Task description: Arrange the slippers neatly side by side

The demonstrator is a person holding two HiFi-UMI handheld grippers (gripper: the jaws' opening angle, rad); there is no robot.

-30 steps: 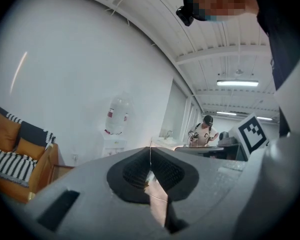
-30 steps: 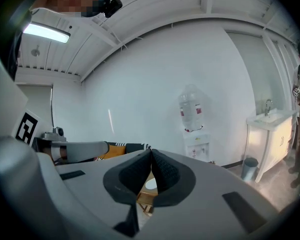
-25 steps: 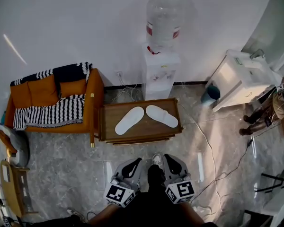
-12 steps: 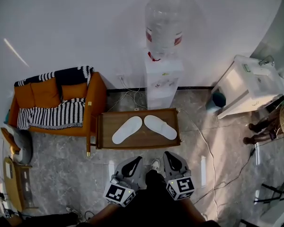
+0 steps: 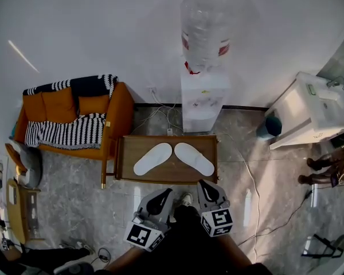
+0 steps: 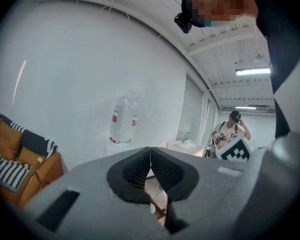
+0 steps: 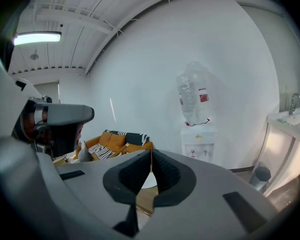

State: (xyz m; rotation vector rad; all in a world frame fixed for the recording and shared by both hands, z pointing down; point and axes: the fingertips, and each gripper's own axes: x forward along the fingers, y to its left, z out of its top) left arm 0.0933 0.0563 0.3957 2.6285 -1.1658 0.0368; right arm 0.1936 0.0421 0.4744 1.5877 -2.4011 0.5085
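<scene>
My left gripper (image 5: 160, 195), right gripper (image 5: 206, 188), bottom centre: jaws closed, empty. On table (image 5: 126, 166), mid-frame: left slipper (image 5: 152, 158), right slipper (image 5: 194, 158), splayed in inverted V.

Item count:
- White slippers: two, the left slipper (image 5: 152, 158) and the right slipper (image 5: 194, 158).
- Wooden tabletop (image 5: 126, 166): one.
- Water dispenser (image 5: 203, 99): one, with one bottle (image 5: 205, 30).
- Orange sofa (image 5: 60, 105): one.
- Sink cabinet (image 5: 309, 116): one.
- Bin (image 5: 269, 126): one.

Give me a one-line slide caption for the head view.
A white slipper and its mate lie splayed on the wooden table; left tool and right tool, both shut, hover before it.
</scene>
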